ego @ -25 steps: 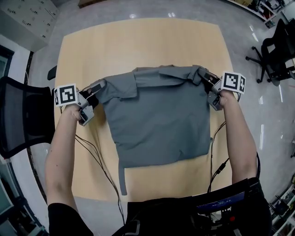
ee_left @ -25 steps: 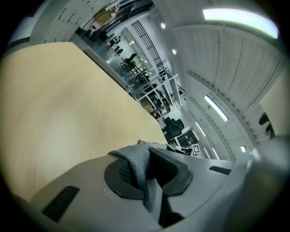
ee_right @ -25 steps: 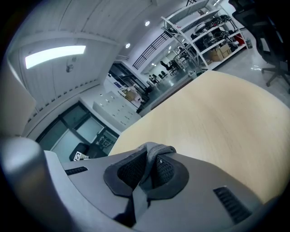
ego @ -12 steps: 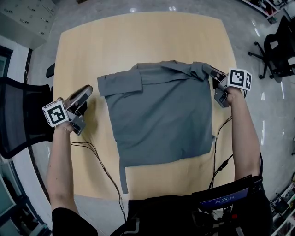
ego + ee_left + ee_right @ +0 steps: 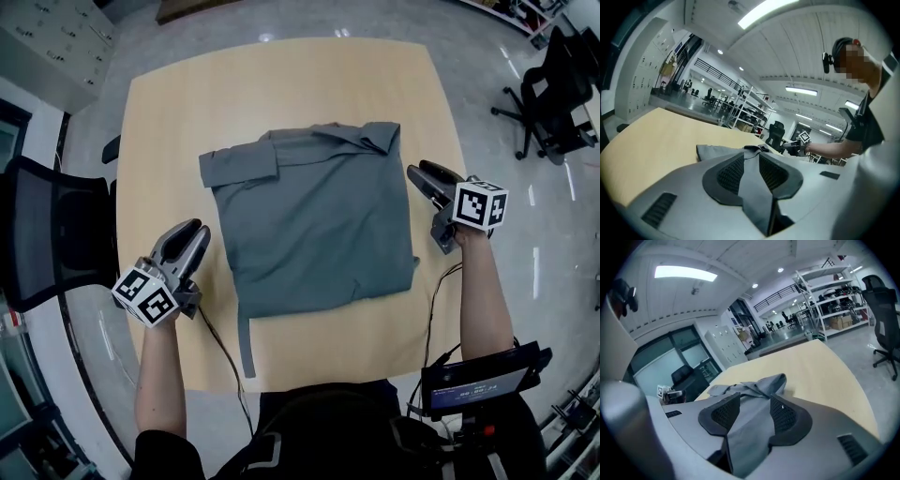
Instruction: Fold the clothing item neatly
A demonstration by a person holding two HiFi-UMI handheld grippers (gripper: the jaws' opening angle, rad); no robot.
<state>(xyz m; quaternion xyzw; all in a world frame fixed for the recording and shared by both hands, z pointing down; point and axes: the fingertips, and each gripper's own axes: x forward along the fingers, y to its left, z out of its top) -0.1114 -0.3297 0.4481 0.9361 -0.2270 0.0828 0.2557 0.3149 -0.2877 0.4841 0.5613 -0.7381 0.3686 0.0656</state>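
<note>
The shirt (image 5: 314, 220) is lying flat in the middle of the counter (image 5: 281, 84), folded into a rough rectangle. Its collar (image 5: 361, 136) is bunching at the far right corner and a sleeve (image 5: 239, 164) is sticking out at the far left. A grey strip (image 5: 246, 342) is trailing from its near left corner toward the counter's near edge.

The left hand-held gripper (image 5: 194, 230) is hovering near the shirt's left edge, not touching the cloth. Its jaws have just been opening and are standing slightly apart with nothing between them; in the left gripper view the shirt (image 5: 717, 151) is showing only beyond them.

The right hand-held gripper (image 5: 417, 173) is hovering just beside the shirt's right edge, also clear of it. Its jaws have just been opening and are standing wider apart, empty, with the shirt (image 5: 757, 383) lying ahead of them.

Cables (image 5: 214, 342) are running from the grippers back toward the person. A mesh chair (image 5: 47, 234) is standing at the counter's left.
</note>
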